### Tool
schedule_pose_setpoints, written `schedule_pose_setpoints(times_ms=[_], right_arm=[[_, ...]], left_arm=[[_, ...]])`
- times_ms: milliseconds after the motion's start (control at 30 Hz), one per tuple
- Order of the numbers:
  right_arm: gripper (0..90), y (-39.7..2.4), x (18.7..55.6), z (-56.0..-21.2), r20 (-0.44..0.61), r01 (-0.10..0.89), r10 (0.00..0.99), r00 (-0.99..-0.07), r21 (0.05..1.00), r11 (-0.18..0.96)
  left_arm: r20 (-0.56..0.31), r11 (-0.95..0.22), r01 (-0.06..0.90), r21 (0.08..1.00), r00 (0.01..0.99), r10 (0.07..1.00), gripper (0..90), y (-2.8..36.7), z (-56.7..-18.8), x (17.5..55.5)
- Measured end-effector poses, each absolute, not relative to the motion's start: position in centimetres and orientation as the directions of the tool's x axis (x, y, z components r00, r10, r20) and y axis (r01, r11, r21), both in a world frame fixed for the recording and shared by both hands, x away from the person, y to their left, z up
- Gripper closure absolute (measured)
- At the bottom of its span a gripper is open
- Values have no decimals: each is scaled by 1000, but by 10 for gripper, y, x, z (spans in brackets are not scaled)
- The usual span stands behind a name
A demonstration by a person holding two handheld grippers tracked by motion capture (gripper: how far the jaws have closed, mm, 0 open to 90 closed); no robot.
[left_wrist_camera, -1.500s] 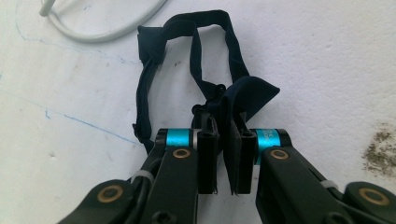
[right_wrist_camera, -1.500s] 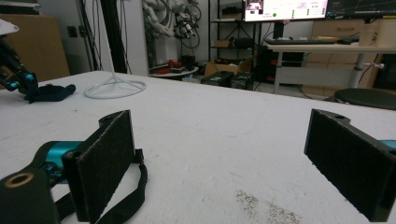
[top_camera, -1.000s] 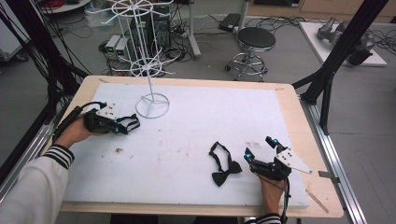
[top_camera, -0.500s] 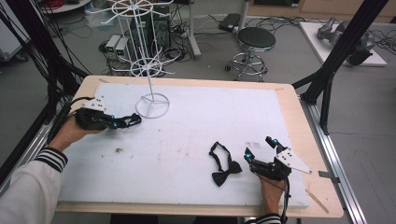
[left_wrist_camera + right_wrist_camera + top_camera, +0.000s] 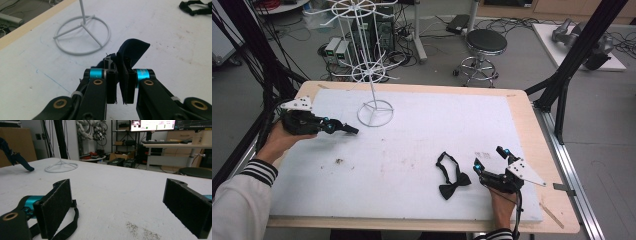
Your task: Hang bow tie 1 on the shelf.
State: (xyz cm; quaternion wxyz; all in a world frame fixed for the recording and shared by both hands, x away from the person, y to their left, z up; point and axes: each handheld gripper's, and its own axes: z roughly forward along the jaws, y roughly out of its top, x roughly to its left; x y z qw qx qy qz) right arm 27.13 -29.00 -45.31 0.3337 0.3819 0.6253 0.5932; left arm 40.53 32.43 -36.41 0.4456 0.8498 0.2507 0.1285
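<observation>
You had the left gripper (image 5: 339, 127) clamped shut on a dark piece of cloth (image 5: 132, 51), apparently a bow tie, its fabric pinched between the pads and sticking out past the tips. It was lifted off the white mat (image 5: 422, 125), just beside the round base of the white wire rack (image 5: 375, 113).

Your right gripper (image 5: 492, 162) rested near the front edge of the mat with its jaws spread wide and nothing between them. The black bow tie (image 5: 452, 176) lay flat on the mat just beside it, one strap running under the jaw on the left in the right gripper view.

By my reading, you were at an early stage: one tie was picked up but not yet hung on the rack, none hung on its arms where they were in view, and the second tie had not been grasped.
</observation>
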Motion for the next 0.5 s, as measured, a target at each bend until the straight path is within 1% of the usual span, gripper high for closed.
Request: schedule_pose_setpoints(times_ms=[300,500], right_arm=[[79,-290,271,-453,37,83,873,-486,997,3],[79,-290,271,-453,37,83,874,-484,997,4]], left_arm=[[-87,-325,321,890,817,569,844,331,-354,400],[-95,-296,311,903,817,569,844,330,-348,396]])
